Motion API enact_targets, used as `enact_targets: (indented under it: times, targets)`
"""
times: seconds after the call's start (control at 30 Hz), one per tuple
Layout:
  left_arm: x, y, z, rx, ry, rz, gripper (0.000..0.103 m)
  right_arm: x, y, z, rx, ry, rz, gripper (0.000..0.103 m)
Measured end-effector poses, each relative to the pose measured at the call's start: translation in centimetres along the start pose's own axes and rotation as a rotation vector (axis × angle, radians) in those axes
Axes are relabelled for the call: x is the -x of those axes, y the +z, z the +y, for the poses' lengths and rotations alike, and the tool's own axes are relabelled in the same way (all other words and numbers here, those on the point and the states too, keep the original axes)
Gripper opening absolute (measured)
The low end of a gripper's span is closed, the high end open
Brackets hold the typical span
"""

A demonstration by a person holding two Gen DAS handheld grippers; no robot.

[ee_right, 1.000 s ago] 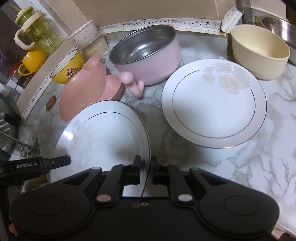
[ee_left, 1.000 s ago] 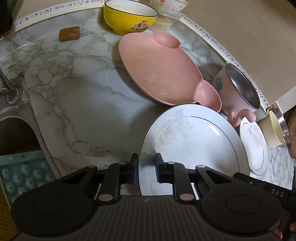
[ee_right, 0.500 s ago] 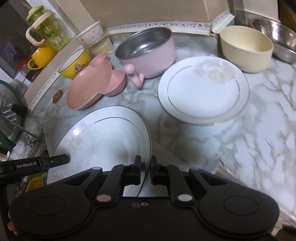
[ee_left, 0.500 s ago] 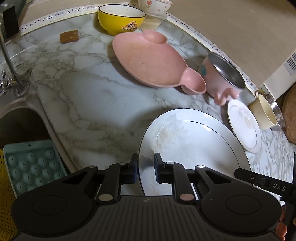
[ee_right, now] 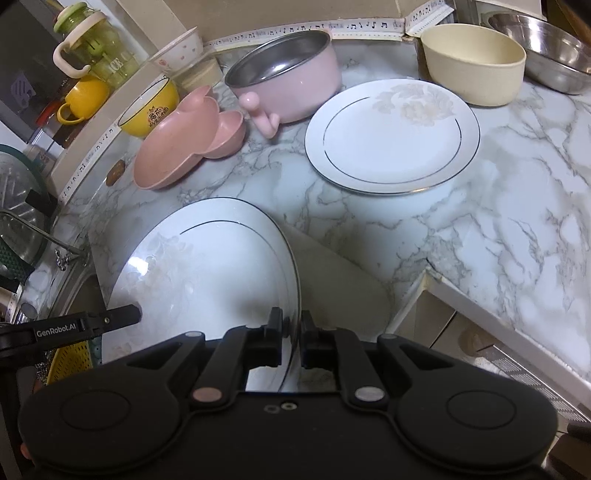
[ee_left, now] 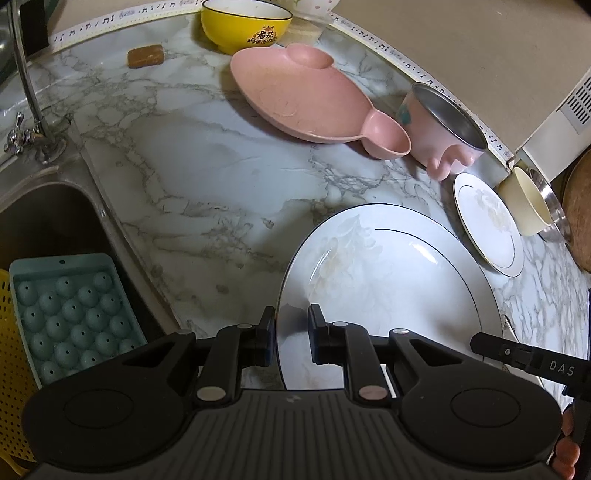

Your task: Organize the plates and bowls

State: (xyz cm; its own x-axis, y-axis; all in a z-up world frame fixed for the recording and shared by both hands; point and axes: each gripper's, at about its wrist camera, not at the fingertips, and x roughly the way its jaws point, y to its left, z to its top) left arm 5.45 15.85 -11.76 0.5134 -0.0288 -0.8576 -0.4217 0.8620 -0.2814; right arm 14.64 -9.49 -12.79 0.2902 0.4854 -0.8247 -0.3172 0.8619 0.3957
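A large white plate with a thin dark ring (ee_left: 388,277) (ee_right: 203,277) hangs between my two grippers above the counter's near edge. My left gripper (ee_left: 291,339) is shut on its left rim. On the opposite rim my right gripper (ee_right: 293,338) is shut as well. A smaller matching plate (ee_right: 391,136) (ee_left: 487,225) lies flat on the marble counter. Beside it stand a pink steel-lined pot (ee_right: 291,85), a pink fish-shaped dish (ee_right: 177,147) (ee_left: 303,99), a yellow bowl (ee_left: 243,26) and a cream bowl (ee_right: 472,70).
A sink (ee_left: 44,221) with a teal dimpled tray (ee_left: 74,314) and a faucet (ee_left: 26,74) lies to the left. A steel bowl (ee_right: 546,44) sits at the far right. The counter's front edge (ee_right: 480,295) runs below the small plate. A brown soap bar (ee_left: 146,55) rests near the wall.
Both grippers have drawn back from the wall with the large plate between them. The dishes on the counter now look farther off, and the counter's front edge has come into the right view.
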Motion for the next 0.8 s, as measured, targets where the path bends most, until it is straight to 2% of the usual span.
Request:
enact_targets:
  times: [0.3,0.43,0.63,0.8]
  targets:
    - [0.0,-0.1,0.1,0.005,-0.006,-0.001,0.017,0.1,-0.1,-0.1,-0.016,0.000,-0.005,0.010]
    - [0.3,0.0,0.1,0.003,0.016,-0.019,0.017,0.4,0.0,0.2,0.005,-0.022,-0.026,0.021]
    - [1.1,0.3,0.2,0.001,0.045,-0.042,0.017,1.5,0.1,-0.1,0.007,-0.054,-0.053,0.024]
    - [2.7,0.3,-0.4,-0.039,0.060,-0.101,0.017,3.3,0.0,0.5,0.044,-0.083,-0.105,0.030]
